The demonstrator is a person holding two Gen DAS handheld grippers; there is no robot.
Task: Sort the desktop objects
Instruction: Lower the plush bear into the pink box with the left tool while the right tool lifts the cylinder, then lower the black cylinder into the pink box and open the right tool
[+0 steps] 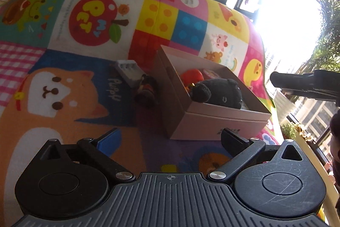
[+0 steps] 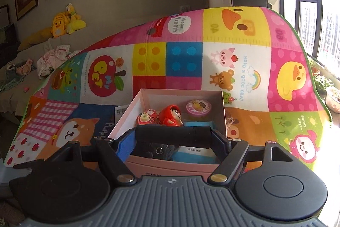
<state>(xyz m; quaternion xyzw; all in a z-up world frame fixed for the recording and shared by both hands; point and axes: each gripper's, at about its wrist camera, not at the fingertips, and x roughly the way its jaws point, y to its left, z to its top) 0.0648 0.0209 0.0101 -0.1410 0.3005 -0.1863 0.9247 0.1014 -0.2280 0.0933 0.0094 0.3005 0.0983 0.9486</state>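
Note:
A pink cardboard box [image 1: 221,122] stands on the colourful play mat. It holds a black plush toy [image 1: 218,93], a red hooded figure [image 2: 170,115], a round pink tin [image 2: 197,106] and a small pink toy [image 2: 145,117]. My right gripper [image 2: 173,137] is shut on a black cylinder [image 2: 173,134], held crosswise just above the box's [image 2: 170,167] near end. The cylinder also shows at the right of the left wrist view [image 1: 297,83]. My left gripper [image 1: 170,137] is open and empty, near the box's front corner. A white battery charger [image 1: 129,69] and a small dark figure [image 1: 146,88] lie left of the box.
The play mat [image 2: 233,52] covers the table and drops off at the right edge near a bright window [image 2: 314,14]. A sofa with yellow plush toys [image 2: 63,23] and clothes stands at the back left. Potted plants [image 1: 327,35] stand by the window.

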